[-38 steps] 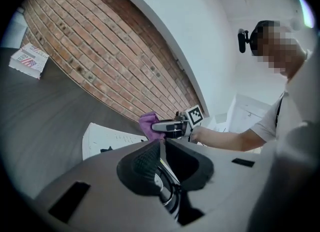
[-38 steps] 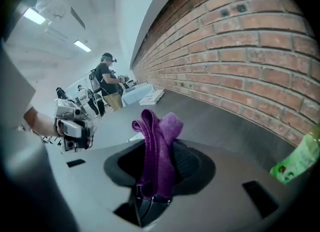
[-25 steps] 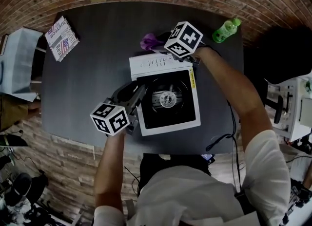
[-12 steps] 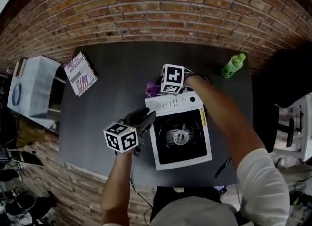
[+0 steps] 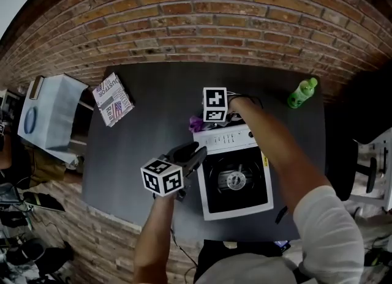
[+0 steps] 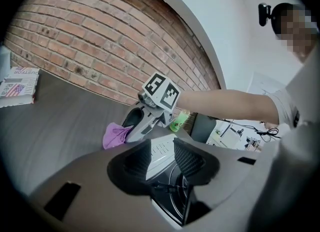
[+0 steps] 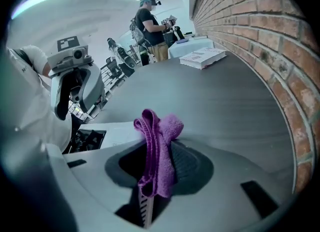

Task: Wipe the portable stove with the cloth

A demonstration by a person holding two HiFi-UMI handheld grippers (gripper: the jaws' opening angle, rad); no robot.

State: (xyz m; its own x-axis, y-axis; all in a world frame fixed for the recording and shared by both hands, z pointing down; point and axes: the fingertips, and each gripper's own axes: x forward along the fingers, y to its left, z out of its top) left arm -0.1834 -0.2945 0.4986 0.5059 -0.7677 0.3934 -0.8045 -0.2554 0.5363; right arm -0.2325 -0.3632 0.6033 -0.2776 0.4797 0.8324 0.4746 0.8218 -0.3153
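The white portable stove [image 5: 228,137] with its black top stands near the table's front edge. The purple cloth [image 5: 196,122] is pinched in my right gripper [image 5: 206,123], just behind the stove's control panel. In the right gripper view the cloth [image 7: 159,141] hangs folded between the shut jaws of the right gripper [image 7: 157,163]. My left gripper [image 5: 197,153] hovers at the stove's left edge. Its jaws have just been opening. In the left gripper view the left gripper [image 6: 162,146] stands wide with nothing between its jaws, and the stove [image 6: 157,165] lies beyond the gap.
A green bottle [image 5: 302,93] stands at the table's far right corner. A book [image 5: 113,99] lies at the far left. A pale box [image 5: 49,114] sits off the table's left side. A brick wall [image 5: 202,26] runs behind the dark table [image 5: 153,111]. A person [image 7: 150,23] stands in the background.
My right gripper has tipped downward and lowered the cloth toward the table behind the stove. My left gripper has drawn slightly off the stove's left edge. The head view has shifted.
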